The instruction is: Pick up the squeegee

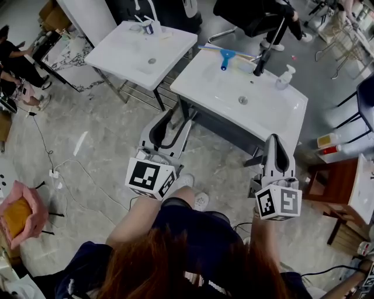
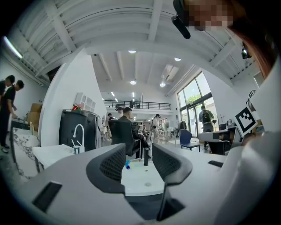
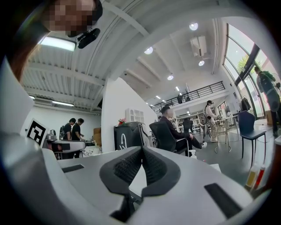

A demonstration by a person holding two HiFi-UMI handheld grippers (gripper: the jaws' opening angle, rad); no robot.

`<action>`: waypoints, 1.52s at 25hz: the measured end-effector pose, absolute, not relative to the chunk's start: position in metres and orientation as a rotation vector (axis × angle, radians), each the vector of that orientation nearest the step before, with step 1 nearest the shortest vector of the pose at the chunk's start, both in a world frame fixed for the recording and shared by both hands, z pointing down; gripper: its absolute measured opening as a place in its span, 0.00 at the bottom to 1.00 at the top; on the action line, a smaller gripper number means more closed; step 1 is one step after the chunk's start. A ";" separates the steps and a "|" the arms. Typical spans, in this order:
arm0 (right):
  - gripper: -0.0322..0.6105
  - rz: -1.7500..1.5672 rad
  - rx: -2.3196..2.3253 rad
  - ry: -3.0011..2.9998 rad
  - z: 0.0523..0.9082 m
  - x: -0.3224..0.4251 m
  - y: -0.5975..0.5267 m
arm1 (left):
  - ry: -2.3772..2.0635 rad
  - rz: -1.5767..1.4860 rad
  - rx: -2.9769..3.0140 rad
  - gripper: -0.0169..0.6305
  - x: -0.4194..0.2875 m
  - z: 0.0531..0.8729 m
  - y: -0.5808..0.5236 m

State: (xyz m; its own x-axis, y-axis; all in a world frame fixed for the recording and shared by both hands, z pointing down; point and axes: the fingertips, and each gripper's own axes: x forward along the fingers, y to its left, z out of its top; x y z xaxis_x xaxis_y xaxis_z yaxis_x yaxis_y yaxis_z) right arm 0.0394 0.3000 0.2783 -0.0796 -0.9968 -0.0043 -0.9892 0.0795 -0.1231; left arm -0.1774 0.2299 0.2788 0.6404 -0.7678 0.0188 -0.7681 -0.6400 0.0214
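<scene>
The squeegee (image 1: 225, 56), blue-handled, lies at the far edge of the white sink (image 1: 222, 93) in front of me, left of a black faucet (image 1: 263, 55). In the left gripper view its blue handle (image 2: 127, 165) shows small between the jaws, far off. My left gripper (image 1: 172, 121) is held level short of the sink's near left corner, jaws open with nothing between them (image 2: 138, 165). My right gripper (image 1: 275, 143) hangs off the sink's near right corner, its pads closed together on nothing (image 3: 141, 165).
A soap pump bottle (image 1: 284, 77) stands on the sink's right. A second white sink (image 1: 140, 49) sits to the left. A wooden table (image 1: 333, 187) and floor bottles (image 1: 328, 140) are at the right. Cables (image 1: 52, 172) run over the marble floor. A seated person (image 1: 263, 11) is behind.
</scene>
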 end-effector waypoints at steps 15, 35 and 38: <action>0.07 -0.123 -2.089 2.256 0.283 0.062 0.182 | -1.204 0.030 2.879 0.42 -0.126 0.290 0.096; 0.07 -0.152 -2.224 2.181 0.296 0.103 -0.001 | -1.056 0.083 2.880 0.44 -0.078 0.309 -0.101; 0.08 -0.175 -2.222 2.193 0.304 0.119 -0.017 | -1.074 0.103 2.859 0.44 -0.066 0.318 -0.117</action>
